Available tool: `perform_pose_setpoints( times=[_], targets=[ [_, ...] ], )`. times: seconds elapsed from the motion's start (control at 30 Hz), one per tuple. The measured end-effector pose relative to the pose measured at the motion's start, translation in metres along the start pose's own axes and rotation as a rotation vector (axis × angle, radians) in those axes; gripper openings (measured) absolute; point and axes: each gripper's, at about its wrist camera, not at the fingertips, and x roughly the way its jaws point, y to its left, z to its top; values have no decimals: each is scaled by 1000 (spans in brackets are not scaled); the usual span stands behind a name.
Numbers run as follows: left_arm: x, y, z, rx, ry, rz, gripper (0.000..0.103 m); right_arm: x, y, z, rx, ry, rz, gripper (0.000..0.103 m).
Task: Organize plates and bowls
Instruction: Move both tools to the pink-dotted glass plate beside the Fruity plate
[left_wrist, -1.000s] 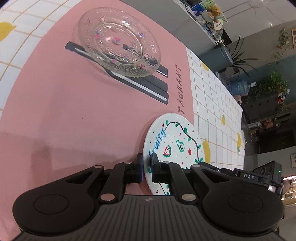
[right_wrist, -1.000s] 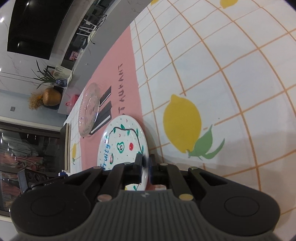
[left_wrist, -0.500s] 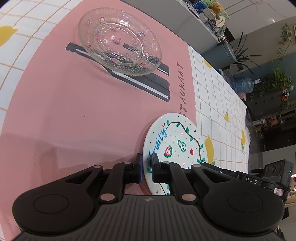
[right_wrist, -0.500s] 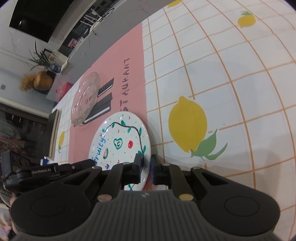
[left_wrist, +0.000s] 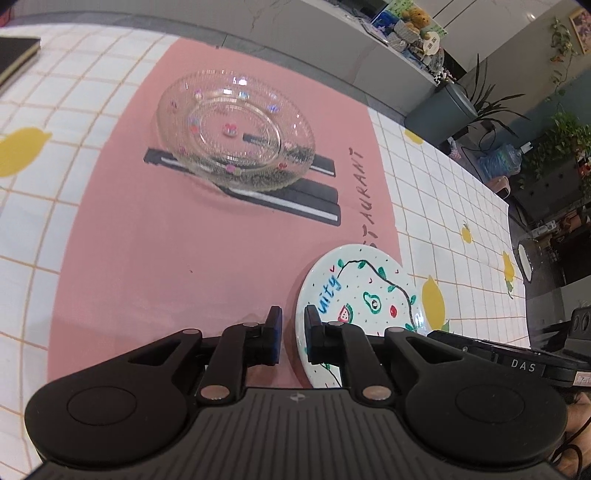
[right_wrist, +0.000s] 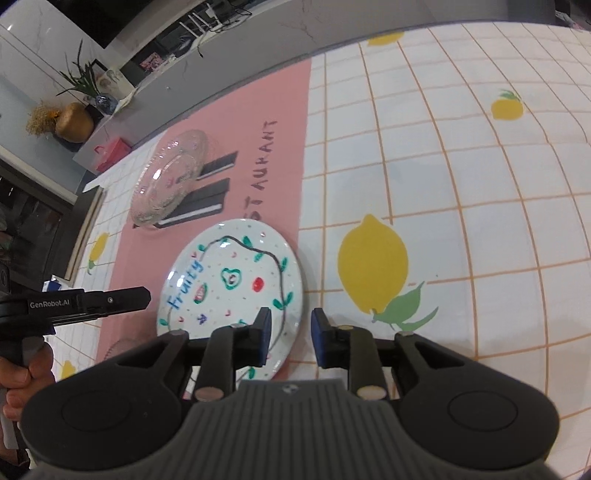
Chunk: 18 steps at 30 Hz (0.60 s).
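Note:
A white plate with fruit drawings and the word "Fruity" (left_wrist: 364, 299) (right_wrist: 236, 284) lies on the table at the edge of the pink mat. My left gripper (left_wrist: 293, 334) is open, its jaws on either side of the plate's left rim without gripping it. My right gripper (right_wrist: 289, 334) is open, its jaws astride the plate's right rim. A clear glass bowl (left_wrist: 234, 129) (right_wrist: 170, 177) sits farther back on the pink mat, apart from both grippers.
The pink mat (left_wrist: 147, 240) has black bars and lettering under the bowl. The tablecloth (right_wrist: 443, 184) is white with an orange grid and lemons. A dark book (left_wrist: 14, 55) lies at far left. The table's far edge borders a grey counter.
Both grippers have opened and let go of the white plate's rim. The plate now lies flat on the table. Both views have tilted to show more of the table.

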Motion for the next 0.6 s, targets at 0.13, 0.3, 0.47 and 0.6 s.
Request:
perform_pose_setpoints(
  times=[0.13, 0.3, 0.47, 0.6],
  targets=[
    [-14, -2, -3, 29, -23, 7, 22, -5, 5, 0, -2, 9, 27, 26],
    [-29, 7, -13, 59, -7, 37, 29, -4, 20, -4, -13, 65, 27, 31],
    [-48, 22, -29, 56, -4, 78, 34, -3, 44, -11, -38, 116, 27, 35],
    [-65, 30, -42, 61, -6, 89, 37, 0, 61, -19, -48, 164, 38, 37]
  ],
)
